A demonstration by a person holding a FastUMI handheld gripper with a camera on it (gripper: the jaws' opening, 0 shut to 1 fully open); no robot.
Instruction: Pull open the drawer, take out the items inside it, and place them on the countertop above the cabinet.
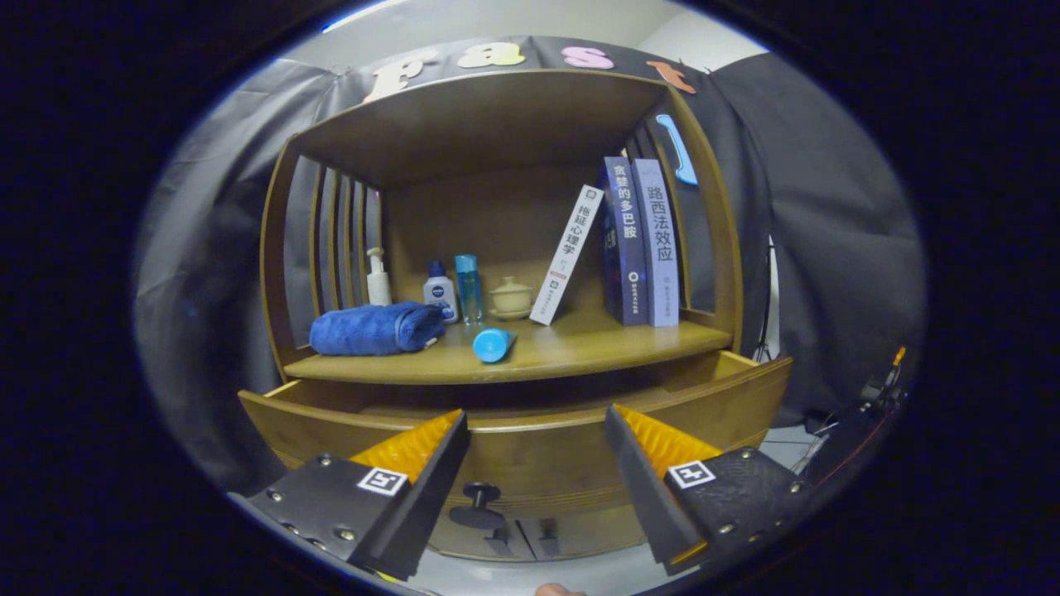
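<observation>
The gripper (537, 434) has its fingers spread wide apart, holding nothing, in front of a wooden cabinet. Between them the drawer (530, 430) stands pulled open, its dark knob (481, 497) below. A blue tube (493, 343) lies on the countertop (580, 343) above, beside a folded blue towel (374, 328).

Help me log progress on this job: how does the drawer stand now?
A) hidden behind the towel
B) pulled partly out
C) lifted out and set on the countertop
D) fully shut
B: the drawer juts forward from under the countertop, its knob between the fingers of the open gripper, which touch nothing.
</observation>
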